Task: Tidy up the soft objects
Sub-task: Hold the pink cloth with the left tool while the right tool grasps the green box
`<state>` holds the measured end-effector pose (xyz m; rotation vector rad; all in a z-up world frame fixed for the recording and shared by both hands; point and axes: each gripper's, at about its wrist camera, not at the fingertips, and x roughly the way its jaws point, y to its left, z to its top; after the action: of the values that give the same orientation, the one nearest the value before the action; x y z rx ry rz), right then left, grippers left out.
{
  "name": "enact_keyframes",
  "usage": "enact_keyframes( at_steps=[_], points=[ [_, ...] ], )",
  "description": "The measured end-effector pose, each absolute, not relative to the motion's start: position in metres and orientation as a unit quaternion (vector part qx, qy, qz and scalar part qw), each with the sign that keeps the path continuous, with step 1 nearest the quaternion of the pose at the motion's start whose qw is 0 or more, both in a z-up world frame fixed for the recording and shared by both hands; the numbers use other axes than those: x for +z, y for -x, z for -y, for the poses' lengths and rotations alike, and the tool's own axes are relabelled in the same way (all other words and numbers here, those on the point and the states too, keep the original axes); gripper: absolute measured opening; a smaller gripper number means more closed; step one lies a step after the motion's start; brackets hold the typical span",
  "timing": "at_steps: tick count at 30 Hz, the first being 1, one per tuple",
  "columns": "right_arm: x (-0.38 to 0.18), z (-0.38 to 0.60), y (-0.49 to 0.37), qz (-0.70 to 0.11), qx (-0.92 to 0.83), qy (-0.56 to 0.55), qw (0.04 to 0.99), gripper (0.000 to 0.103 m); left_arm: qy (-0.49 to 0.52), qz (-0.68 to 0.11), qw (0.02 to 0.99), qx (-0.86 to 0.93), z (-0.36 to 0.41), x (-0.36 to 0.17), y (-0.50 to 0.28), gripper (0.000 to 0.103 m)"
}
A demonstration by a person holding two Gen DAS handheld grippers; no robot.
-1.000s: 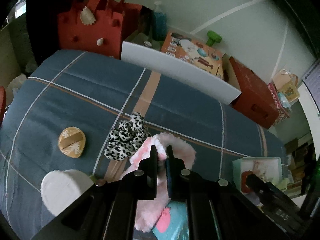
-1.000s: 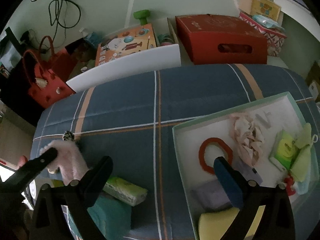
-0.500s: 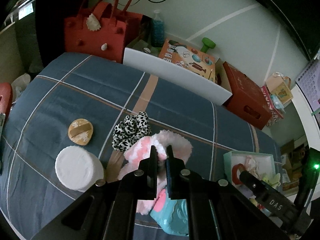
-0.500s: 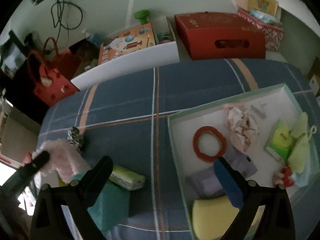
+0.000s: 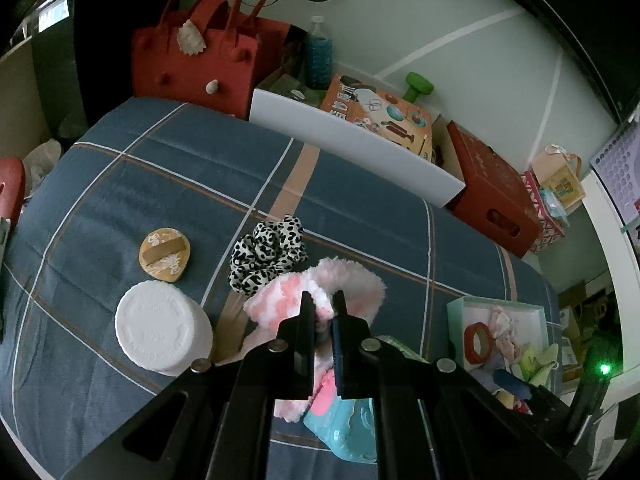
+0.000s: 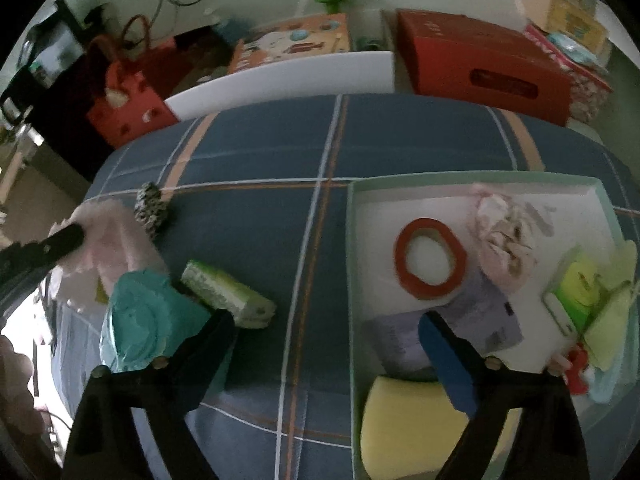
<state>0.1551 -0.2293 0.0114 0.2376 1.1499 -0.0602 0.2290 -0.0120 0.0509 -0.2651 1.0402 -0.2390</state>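
Note:
My left gripper [image 5: 322,308] is shut on a fluffy pink-and-white plush piece [image 5: 352,284] and holds it above the blue plaid bed cover; it also shows at the left of the right wrist view [image 6: 108,240]. A leopard-print scrunchie [image 5: 266,252] lies just beyond it. My right gripper [image 6: 326,334] is open and empty, hovering over the left edge of a pale green box [image 6: 472,184] that holds a red ring [image 6: 430,264], a pink cloth [image 6: 504,240], a yellow sponge [image 6: 404,424] and green items.
A white round lid [image 5: 160,328], a tan powder puff [image 5: 164,254], a teal pouch [image 6: 148,324] and a green-white tissue pack [image 6: 228,292] lie on the bed cover [image 5: 180,184]. Behind the bed stand a red bag [image 5: 196,56], a white board [image 5: 352,148] and a red box [image 6: 480,64].
My left gripper has risen with the pink plush piece, so more of the bed shows. My right gripper has moved closer over the box edge; its view is blurred.

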Motion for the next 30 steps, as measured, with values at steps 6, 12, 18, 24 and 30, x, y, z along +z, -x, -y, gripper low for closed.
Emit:
enact_keyframes(
  at_steps=[6, 12, 18, 24, 30],
  points=[
    [0.000, 0.224, -0.157, -0.554, 0.002, -0.102, 0.826, 0.086, 0.125, -0.497, 0.851, -0.111, 0.013, 0.050, -0.230, 0.007],
    [-0.002, 0.219, -0.158, -0.551, 0.024, -0.091, 0.829, 0.081, 0.125, -0.499, 0.850, -0.110, 0.014, 0.048, -0.230, 0.007],
    [-0.002, 0.210, -0.158, -0.540, 0.060, -0.074, 0.836, 0.073, 0.124, -0.502, 0.849, -0.111, 0.016, 0.046, -0.230, 0.007],
    [-0.005, 0.204, -0.161, -0.528, 0.093, -0.069, 0.841, 0.063, 0.123, -0.505, 0.848, -0.109, 0.017, 0.044, -0.231, 0.007],
    [-0.019, 0.200, -0.168, -0.536, 0.123, -0.080, 0.831, 0.061, 0.123, -0.507, 0.846, -0.109, 0.018, 0.041, -0.232, 0.007]
  ],
)
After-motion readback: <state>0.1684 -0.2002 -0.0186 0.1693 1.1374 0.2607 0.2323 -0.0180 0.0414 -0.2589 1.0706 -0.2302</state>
